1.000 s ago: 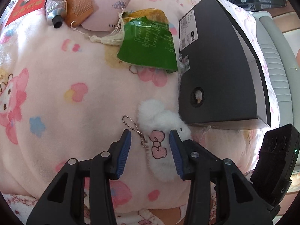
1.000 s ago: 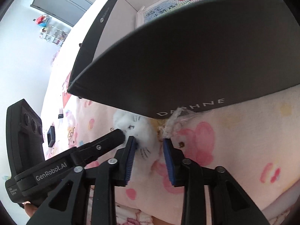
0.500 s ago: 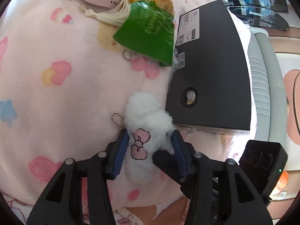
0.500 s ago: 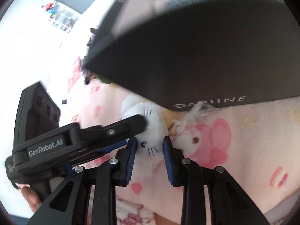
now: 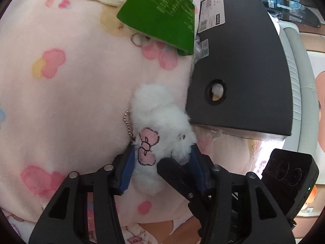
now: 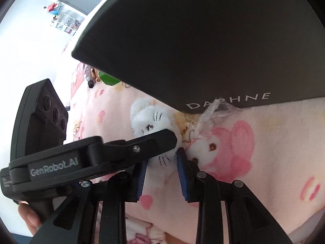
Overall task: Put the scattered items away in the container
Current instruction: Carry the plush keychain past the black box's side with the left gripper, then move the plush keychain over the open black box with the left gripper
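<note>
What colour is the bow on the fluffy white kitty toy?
Pink, outlined in dark thread. The bow on the kitty toy shows best in the left wrist view.

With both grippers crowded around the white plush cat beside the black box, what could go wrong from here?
1. Both grippers straddle the white plush cat; the right gripper crosses under the left gripper, whose jaws have just been opening, so they may collide.
2. The bead chain could snag on a finger.
3. The plush touches the black box, so lifting may nudge it.

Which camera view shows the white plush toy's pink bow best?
The left wrist view: the pink bow on the white plush toy faces that camera, fully visible. The right wrist view shows only the toy's whiskered face; the bow is hidden.
</note>
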Demonstrator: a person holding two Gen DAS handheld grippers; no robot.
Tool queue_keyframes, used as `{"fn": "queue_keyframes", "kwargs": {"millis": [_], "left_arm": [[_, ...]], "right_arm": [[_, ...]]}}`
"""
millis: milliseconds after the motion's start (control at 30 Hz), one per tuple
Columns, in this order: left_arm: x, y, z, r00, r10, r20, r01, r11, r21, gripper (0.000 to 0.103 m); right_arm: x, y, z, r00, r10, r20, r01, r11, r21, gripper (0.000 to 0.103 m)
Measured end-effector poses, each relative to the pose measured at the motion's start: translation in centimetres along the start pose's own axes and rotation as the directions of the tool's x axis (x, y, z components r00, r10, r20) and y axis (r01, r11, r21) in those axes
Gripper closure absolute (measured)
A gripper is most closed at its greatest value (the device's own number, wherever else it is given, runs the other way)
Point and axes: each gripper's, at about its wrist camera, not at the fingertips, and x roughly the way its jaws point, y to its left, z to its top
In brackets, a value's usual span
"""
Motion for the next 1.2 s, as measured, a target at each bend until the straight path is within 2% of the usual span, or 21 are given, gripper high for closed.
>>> {"fn": "queue_keyframes", "kwargs": {"millis": [100,300,333,400,433,467,500,567,633,733,800,967,1067,1200], "left_arm": [[-2.3,0.0,-1.1,0.997,-0.065,0.038,0.065,0.998,0.011,0.052],[-7.6,-3.0,-2.8,0.988,-0.11,0.112,0.099,0.99,0.103,0.054],[-9.9,-2.8,-0.6,0.985,-0.115,0.127,0.099,0.988,0.121,0.054],[-10.3,-5.8,-0.3,0.981,-0.121,0.151,0.097,0.983,0.158,0.054],[-10.6,-7.3,1.3,0.98,-0.12,0.158,0.091,0.979,0.181,0.054],[-10.8,-8.7,1.0,0.98,-0.118,0.161,0.083,0.974,0.209,0.054],[-10.0,-11.8,3.7,0.98,-0.116,0.16,0.077,0.97,0.229,0.054],[-10.4,-14.8,5.5,0.981,-0.118,0.152,0.073,0.96,0.269,0.054],[-9.5,-18.2,6.3,0.982,-0.11,0.153,0.058,0.95,0.308,0.054],[-6.8,-22.2,8.1,0.986,-0.11,0.126,0.061,0.937,0.344,0.054],[-4.4,-23.8,9.1,0.989,-0.106,0.106,0.065,0.94,0.334,0.054],[0.7,-25.4,11.5,0.993,-0.102,0.059,0.081,0.956,0.282,0.055],[3.6,-25.6,13.5,0.991,-0.126,0.041,0.115,0.97,0.212,0.055],[6.3,-25.5,15.4,0.99,-0.127,0.06,0.118,0.985,0.129,0.055]], "right_arm": [[-2.0,2.2,-0.1,1.0,-0.007,0.018,0.008,0.997,-0.077,0.076],[-6.9,4.6,0.0,0.996,0.061,0.068,-0.049,0.985,-0.165,0.077],[-7.8,4.9,0.3,0.994,0.07,0.08,-0.055,0.982,-0.179,0.077],[-9.7,5.6,0.1,0.991,0.083,0.104,-0.06,0.976,-0.211,0.077],[-10.8,5.7,0.3,0.989,0.086,0.117,-0.058,0.972,-0.23,0.077],[-9.4,8.6,0.8,0.988,0.083,0.133,-0.047,0.966,-0.253,0.077],[-9.6,9.6,0.9,0.986,0.079,0.149,-0.035,0.961,-0.274,0.077],[-12.4,8.1,1.1,0.983,0.055,0.175,-0.003,0.958,-0.287,0.077],[-15.2,6.0,2.0,0.976,-0.004,0.218,0.066,0.957,-0.281,0.077],[-18.2,2.6,4.0,0.96,-0.077,0.27,0.152,0.952,-0.265,0.077],[-19.5,-0.1,5.1,0.949,-0.124,0.291,0.197,0.952,-0.235,0.077],[-20.6,-5.3,9.1,0.93,-0.183,0.318,0.245,0.956,-0.164,0.077],[-21.3,-7.6,11.0,0.912,-0.225,0.342,0.275,0.956,-0.105,0.077],[-20.8,-9.8,12.4,0.913,-0.204,0.353,0.236,0.971,-0.049,0.077]]}}
